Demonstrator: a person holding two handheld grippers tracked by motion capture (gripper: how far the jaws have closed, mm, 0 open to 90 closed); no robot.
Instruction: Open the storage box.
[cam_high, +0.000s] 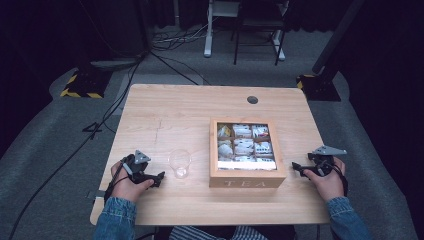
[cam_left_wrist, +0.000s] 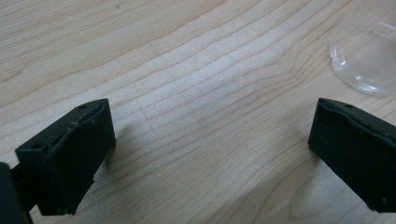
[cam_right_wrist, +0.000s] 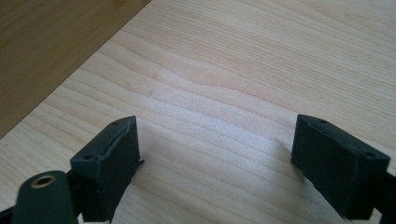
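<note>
A wooden tea box (cam_high: 247, 177) marked TEA stands open at the table's middle right, its compartments holding several tea bags (cam_high: 244, 146). Its side wall (cam_right_wrist: 51, 42) fills the upper left corner of the right gripper view. A clear glass cup (cam_high: 179, 163) stands just left of the box; its rim (cam_left_wrist: 369, 60) appears at the upper right of the left gripper view. My left gripper (cam_high: 159, 178) rests on the table left of the cup, jaws wide open (cam_left_wrist: 212, 154) over bare wood. My right gripper (cam_high: 298, 169) lies right of the box, open (cam_right_wrist: 217, 163) and holding nothing.
The light wooden table (cam_high: 165, 115) has a round cable hole (cam_high: 252, 99) at its far edge. Beyond it are cables (cam_high: 170, 40) on the grey floor, a chair and desk legs (cam_high: 255, 30), and stand bases with yellow-black tape (cam_high: 82, 85).
</note>
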